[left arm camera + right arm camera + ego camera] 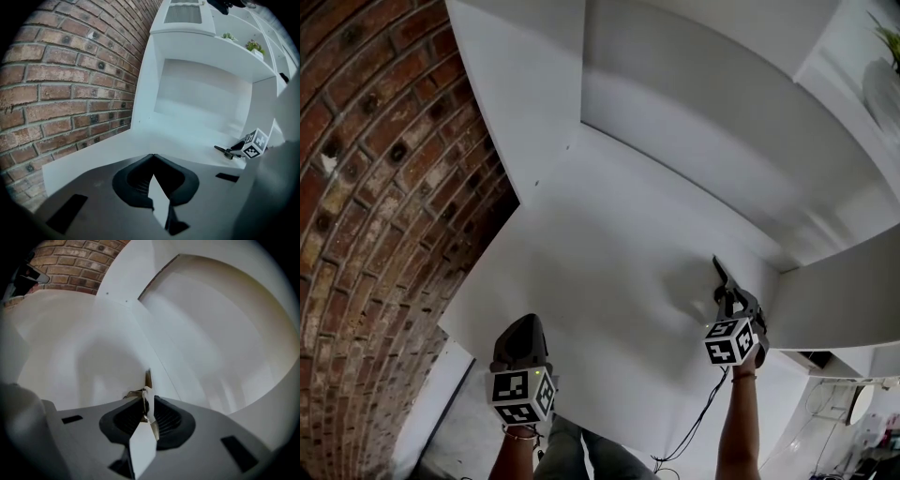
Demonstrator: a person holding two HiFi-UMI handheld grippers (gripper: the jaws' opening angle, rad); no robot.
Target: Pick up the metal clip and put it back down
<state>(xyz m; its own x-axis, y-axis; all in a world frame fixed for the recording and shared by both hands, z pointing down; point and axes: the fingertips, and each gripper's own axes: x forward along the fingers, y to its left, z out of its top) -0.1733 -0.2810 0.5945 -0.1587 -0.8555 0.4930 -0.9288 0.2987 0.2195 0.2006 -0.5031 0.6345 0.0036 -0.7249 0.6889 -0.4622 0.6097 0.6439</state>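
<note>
At 4 o'clock over shelf (609,225): metal clip (148,378) pinched by right gripper (146,403), to be lowered until touching, released slowly; left gripper (152,158) pressed together.

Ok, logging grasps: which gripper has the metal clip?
The right gripper: its fingers pinch the metal clip, which sticks out past them. The left gripper is shut on nothing.

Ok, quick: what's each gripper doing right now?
Left gripper: closed, nothing in it.
Right gripper: closed on the metal clip.
</note>
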